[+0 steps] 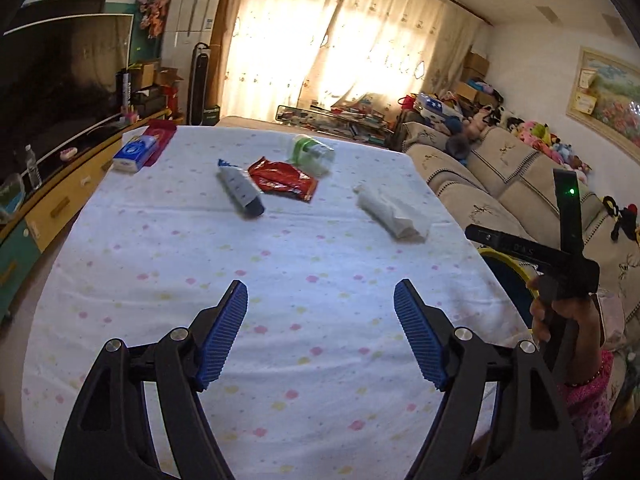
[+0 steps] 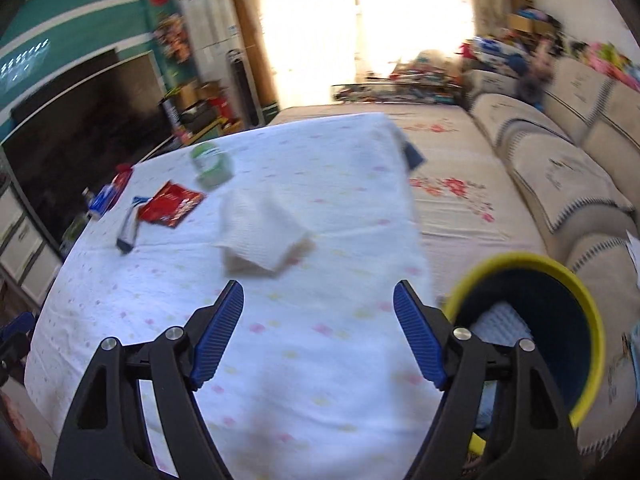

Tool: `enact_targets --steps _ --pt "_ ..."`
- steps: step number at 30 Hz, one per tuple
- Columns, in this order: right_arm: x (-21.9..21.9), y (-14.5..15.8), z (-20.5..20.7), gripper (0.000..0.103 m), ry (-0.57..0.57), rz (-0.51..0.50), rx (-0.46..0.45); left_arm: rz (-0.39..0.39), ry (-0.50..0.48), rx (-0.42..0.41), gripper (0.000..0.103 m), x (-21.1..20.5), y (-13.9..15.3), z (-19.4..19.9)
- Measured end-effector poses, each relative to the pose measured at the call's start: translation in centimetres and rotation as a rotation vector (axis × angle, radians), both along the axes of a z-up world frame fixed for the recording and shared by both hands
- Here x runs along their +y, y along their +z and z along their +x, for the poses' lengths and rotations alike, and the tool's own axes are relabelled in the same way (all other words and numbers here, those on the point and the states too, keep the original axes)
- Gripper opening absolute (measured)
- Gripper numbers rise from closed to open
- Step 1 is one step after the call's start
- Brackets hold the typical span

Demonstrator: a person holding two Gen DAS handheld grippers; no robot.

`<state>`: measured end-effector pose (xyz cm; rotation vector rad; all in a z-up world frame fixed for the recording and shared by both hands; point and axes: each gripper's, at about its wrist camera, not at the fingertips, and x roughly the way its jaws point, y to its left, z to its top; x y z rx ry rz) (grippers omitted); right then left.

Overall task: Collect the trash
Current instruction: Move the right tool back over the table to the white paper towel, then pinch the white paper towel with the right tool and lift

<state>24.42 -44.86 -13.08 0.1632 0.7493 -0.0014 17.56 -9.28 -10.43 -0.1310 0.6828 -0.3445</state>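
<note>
Trash lies scattered on the far half of the bench [image 1: 280, 300], which is covered by a white cloth with pastel dots. Nearest is a crumpled tissue [image 2: 260, 232], soft and nearly weightless; it will likely crush flat under the pads, so a pinch across its bulky middle should hold it. Beyond it sits a red wrapper [image 1: 282, 180], thin, slick and lying nearly flat, probably hard to get a finger under; its raised crinkled edge looks the best place to bite. Touching the wrapper's left edge is a grey tube [image 1: 242, 192] with a dark cap, firmer and rounded, best taken across its body near the middle so it does not roll. Behind the wrapper lies a clear bottle [image 1: 312, 154] with a green label on its side, light, smooth and likely to slip or squash; grip it at the label. A blue tissue pack [image 1: 134, 154] rests at the far left corner; whether it counts as trash I cannot tell.

The left tool [image 1: 320, 332] hovers over the near bench, fingers wide apart, holding nothing. The right tool [image 2: 318, 332] is likewise spread and empty, pointed toward the tissue. A yellow-rimmed bin [image 2: 532, 264] stands just off the bench's right edge, with something pale already inside.
</note>
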Motion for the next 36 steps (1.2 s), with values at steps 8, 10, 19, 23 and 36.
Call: enact_targets --steps 8,10,19,23,36 --pt "5.6 -1.7 7.6 0.079 0.109 -0.122 0.076 -0.019 0.077 0.007 0.075 2.8 -1.3 -0.9" --pt "6.1 -2.5 9.3 0.081 0.097 -0.160 0.100 -0.033 0.082 0.015 0.075 3.4 -1.6 -0.9" --pt "5.9 -5.0 12.2 0.077 0.073 -0.144 0.188 -0.052 0.095 0.033 0.075 4.4 -2.4 -0.5" --pt "6.2 -4.7 11.9 0.054 0.062 -0.169 0.179 -0.053 0.092 0.042 0.075 4.1 -2.8 -0.4" --pt "5.1 -3.5 8.5 0.010 0.061 -0.044 0.158 -0.031 0.074 0.045 0.075 2.5 -2.9 -0.2"
